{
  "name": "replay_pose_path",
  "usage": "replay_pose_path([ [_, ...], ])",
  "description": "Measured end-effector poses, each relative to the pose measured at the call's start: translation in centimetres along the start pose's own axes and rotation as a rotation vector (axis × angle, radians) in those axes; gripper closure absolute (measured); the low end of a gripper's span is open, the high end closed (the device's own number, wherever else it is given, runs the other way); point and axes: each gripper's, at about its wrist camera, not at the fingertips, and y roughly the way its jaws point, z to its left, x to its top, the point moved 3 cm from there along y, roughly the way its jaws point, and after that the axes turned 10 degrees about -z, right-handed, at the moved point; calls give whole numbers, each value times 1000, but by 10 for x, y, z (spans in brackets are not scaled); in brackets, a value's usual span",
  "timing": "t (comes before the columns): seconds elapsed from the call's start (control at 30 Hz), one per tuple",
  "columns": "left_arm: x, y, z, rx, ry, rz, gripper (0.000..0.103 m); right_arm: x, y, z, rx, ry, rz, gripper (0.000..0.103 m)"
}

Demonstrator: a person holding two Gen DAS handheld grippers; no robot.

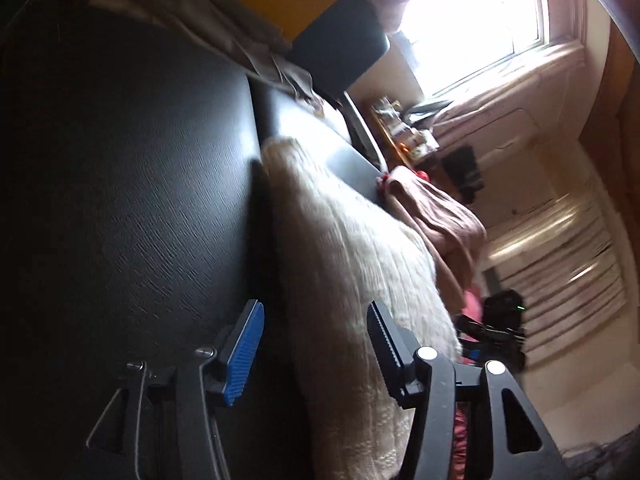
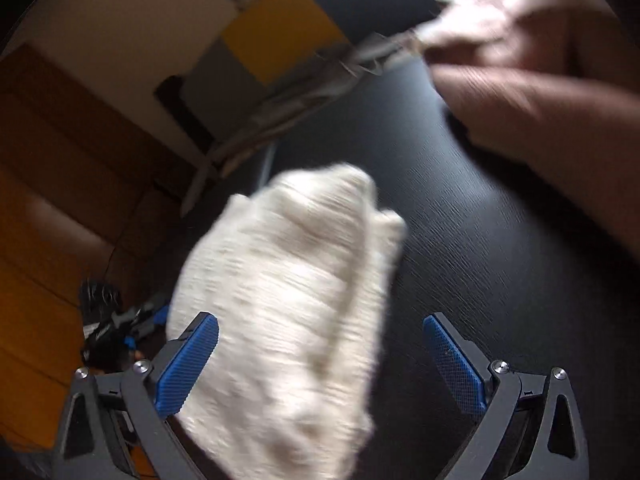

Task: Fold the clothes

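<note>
A cream knitted garment [image 1: 344, 264] lies bunched on the black table [image 1: 132, 184]. My left gripper [image 1: 316, 320] is open, its jaws either side of the garment's near edge. In the right wrist view the same cream knit [image 2: 288, 292] lies between the open jaws of my right gripper [image 2: 320, 344], blurred by motion. A pinkish-brown garment [image 1: 436, 216] lies past the cream one at the table edge, and it shows at the top right of the right wrist view [image 2: 532, 80]. My other gripper shows small in each view [image 1: 496, 332] [image 2: 116, 324].
A grey-beige cloth [image 1: 224, 28] lies along the far side of the table, also in the right wrist view [image 2: 296, 96]. A bright window [image 1: 472, 20] and cluttered shelf [image 1: 404, 132] are beyond. A striped rug [image 1: 560, 248] covers the floor. Wooden furniture [image 2: 60, 184] stands at left.
</note>
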Motion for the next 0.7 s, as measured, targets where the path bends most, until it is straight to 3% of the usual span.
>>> replay_pose_path([
  [0.13, 0, 17, -2, -60, -14, 9, 45, -4, 24, 1, 77, 8, 62, 0],
  [0.17, 1, 22, -2, -68, -19, 13, 38, -3, 29, 4, 103, -5, 68, 0],
  [0.2, 1, 26, -2, -77, -23, 17, 37, -3, 36, 7, 129, -4, 84, 0],
  [0.3, 0, 33, -11, -93, 29, 20, 31, -3, 49, 16, 144, -47, 113, 0],
  [0.43, -13, 44, -33, -41, 153, 0, 17, -8, 57, 27, 152, -135, 117, 0],
  [0.47, -17, 48, -38, -29, 195, 10, 21, -10, 57, 29, 155, -145, 109, 0],
  [0.5, -20, 50, -41, -18, 197, 15, 34, -12, 57, 30, 155, -147, 99, 6],
  [0.57, -21, 42, -38, -35, 123, -24, 49, -17, 55, 31, 155, -146, 77, 26],
  [0.7, -27, 2, -33, -8, 97, -123, 55, -26, 59, 42, 191, -108, 73, 34],
])
